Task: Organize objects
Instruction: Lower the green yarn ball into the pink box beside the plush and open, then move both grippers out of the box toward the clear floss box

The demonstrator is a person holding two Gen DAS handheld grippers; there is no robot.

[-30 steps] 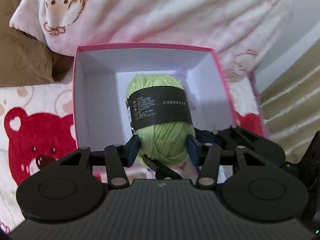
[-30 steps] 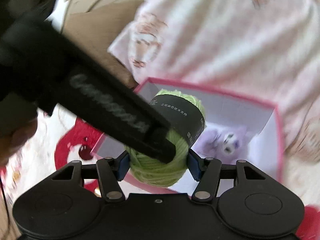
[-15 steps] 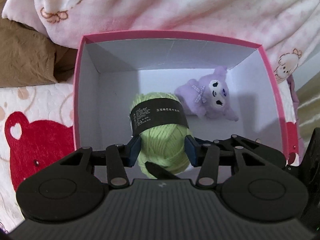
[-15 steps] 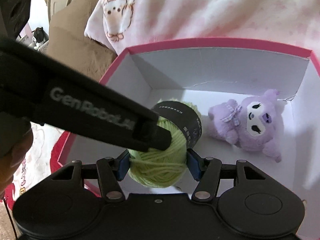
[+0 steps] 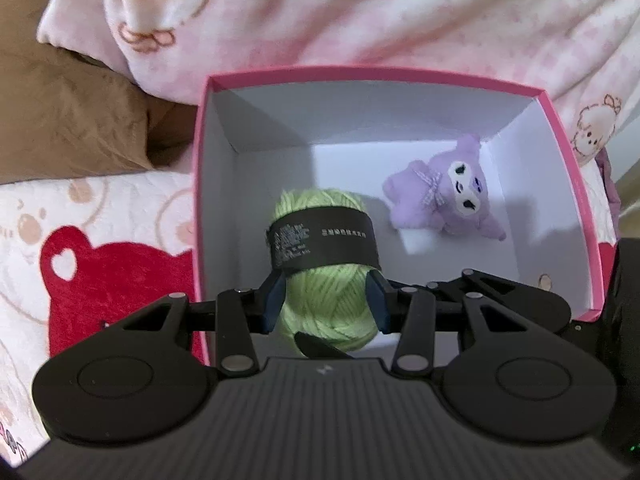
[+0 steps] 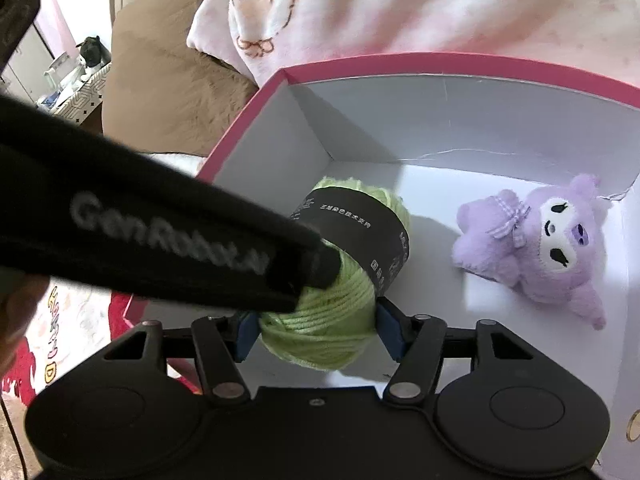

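Note:
A light green yarn ball (image 5: 326, 304) with a black paper band is held inside a pink box (image 5: 360, 74) with a white interior. My left gripper (image 5: 326, 300) is shut on the ball's sides. My right gripper (image 6: 316, 330) is shut on the same yarn ball (image 6: 320, 332). The left gripper's black body (image 6: 160, 236) crosses the right wrist view and touches the ball. A purple plush toy (image 5: 444, 196) lies on the box floor to the right of the ball; it also shows in the right wrist view (image 6: 540, 248).
The pink box (image 6: 440, 62) stands on a white blanket with a red bear print (image 5: 100, 276). A pink and white plush blanket (image 5: 360, 12) is bunched behind the box. A brown cushion (image 5: 68, 112) lies at the back left.
Both grippers have carried the yarn ball forward and down into the box. The purple plush toy has come into view beside it.

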